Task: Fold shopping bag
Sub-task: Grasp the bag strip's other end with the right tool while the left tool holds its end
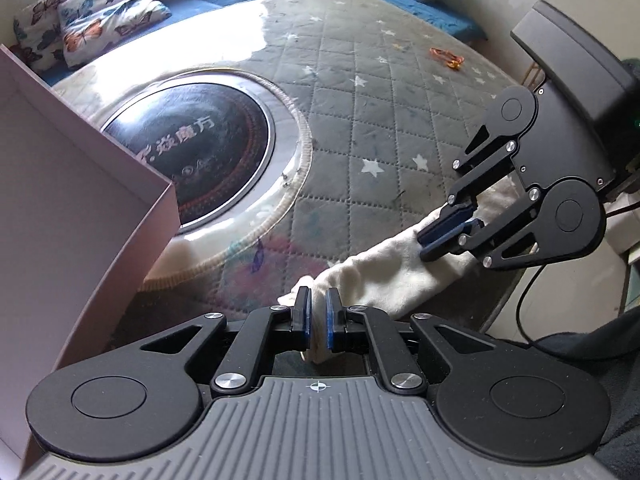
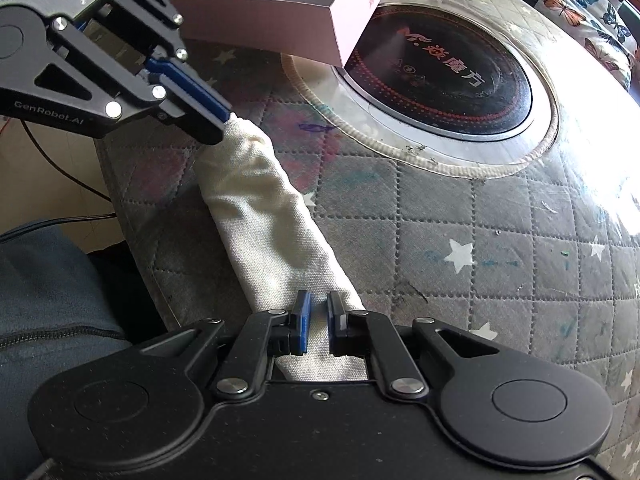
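Note:
A cream cloth shopping bag (image 2: 264,216), folded into a long narrow band, lies stretched along the near edge of a grey quilted table cover (image 2: 460,216). My left gripper (image 1: 318,320) is shut on one end of the shopping bag (image 1: 380,276), and the right wrist view shows the left gripper (image 2: 224,120) at that far end. My right gripper (image 2: 318,320) is shut on the other end of the band, and in the left wrist view the right gripper (image 1: 428,242) pinches the cloth from the right.
A pink open cardboard box (image 1: 68,200) stands at the left, the box (image 2: 288,4) partly overlapping a round black cooktop (image 1: 192,152) set in the table. An orange clip (image 1: 446,57) lies far right. Butterfly cushions (image 1: 88,20) sit beyond. A person's dark sleeve (image 2: 44,300) and cables lie off the near edge.

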Motion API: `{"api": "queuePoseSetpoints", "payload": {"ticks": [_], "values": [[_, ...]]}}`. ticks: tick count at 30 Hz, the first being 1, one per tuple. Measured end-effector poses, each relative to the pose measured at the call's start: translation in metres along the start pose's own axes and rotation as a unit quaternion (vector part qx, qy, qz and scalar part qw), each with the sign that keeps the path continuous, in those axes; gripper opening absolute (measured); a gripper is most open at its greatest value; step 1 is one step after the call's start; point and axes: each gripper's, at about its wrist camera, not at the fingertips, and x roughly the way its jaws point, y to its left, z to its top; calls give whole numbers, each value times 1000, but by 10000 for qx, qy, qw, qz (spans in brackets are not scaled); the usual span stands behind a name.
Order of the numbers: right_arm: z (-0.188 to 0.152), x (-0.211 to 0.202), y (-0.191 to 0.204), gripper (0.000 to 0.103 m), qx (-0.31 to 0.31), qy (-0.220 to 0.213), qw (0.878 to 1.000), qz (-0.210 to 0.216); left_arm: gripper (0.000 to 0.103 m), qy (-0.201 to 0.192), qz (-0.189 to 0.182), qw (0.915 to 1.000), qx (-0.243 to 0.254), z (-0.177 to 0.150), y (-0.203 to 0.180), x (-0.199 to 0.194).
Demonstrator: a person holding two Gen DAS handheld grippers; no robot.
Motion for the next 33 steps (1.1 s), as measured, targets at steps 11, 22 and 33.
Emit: {"api": "queuePoseSetpoints", "payload": {"ticks": [11,22,33], "values": [[1,0,1,9,-43,3,10000,-6,12,299,43,9995,0,3,12,15],[4,0,3,10,-50,32,10000,-2,13,411,40,9991,15,0,16,28],[1,1,8,10,-82,-20,9999,-110,12,310,256,9986,331,4,0,14]]}}
